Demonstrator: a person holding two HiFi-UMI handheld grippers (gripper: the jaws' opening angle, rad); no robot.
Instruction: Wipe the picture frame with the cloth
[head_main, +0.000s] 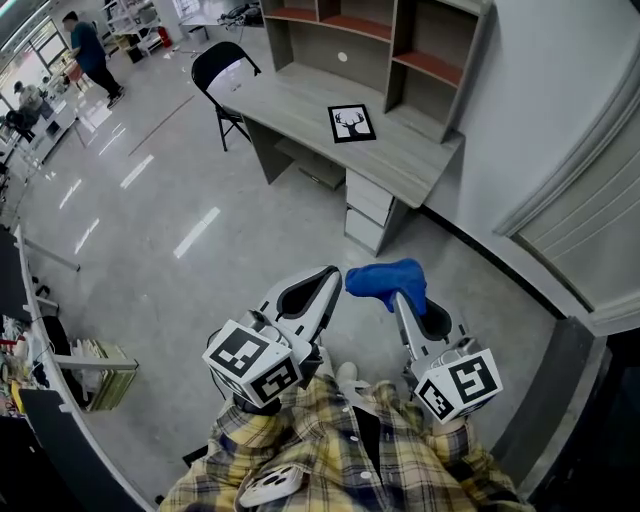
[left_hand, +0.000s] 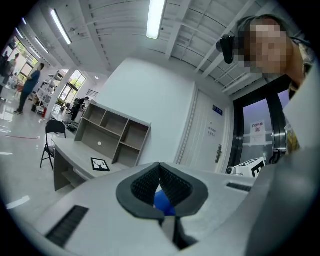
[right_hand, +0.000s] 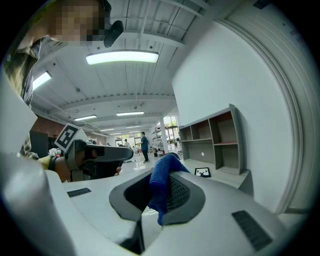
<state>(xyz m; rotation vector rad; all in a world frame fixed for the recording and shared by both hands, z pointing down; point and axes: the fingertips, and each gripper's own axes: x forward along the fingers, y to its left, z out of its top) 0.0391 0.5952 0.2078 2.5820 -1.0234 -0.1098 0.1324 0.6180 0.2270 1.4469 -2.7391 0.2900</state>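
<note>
Step in hand: approach. Wiping had not begun.

The right tongs (head_main: 404, 300) were pinching a bunched blue knitted cloth (head_main: 386, 281); the right gripper view showed the fabric clamped between the ribbed pads and spilling out over their tips. The left tongs (head_main: 322, 284) were pressed together with nothing between them; the blue seen past their tips in the left gripper view was judged to be the same cloth, held alongside.

The black-edged picture frame with a deer silhouette (head_main: 352, 123) lay flat on the grey wooden tabletop (head_main: 290, 100), near its right end, just in front of the open shelf unit (head_main: 345, 35). It was well apart from both tongs, with bare grey floor (head_main: 200, 230) between.

Next move, as judged: walk up to the tabletop, bring the cloth down onto the frame, and probably steady the frame with the left tongs so that it does not slide under the wipe.

Surroundings: a black chair (head_main: 225, 68) stood at the tabletop's far end, clear of the frame. A person (head_main: 90, 55) was walking far off at upper left. Nothing was seen on the direct path
</note>
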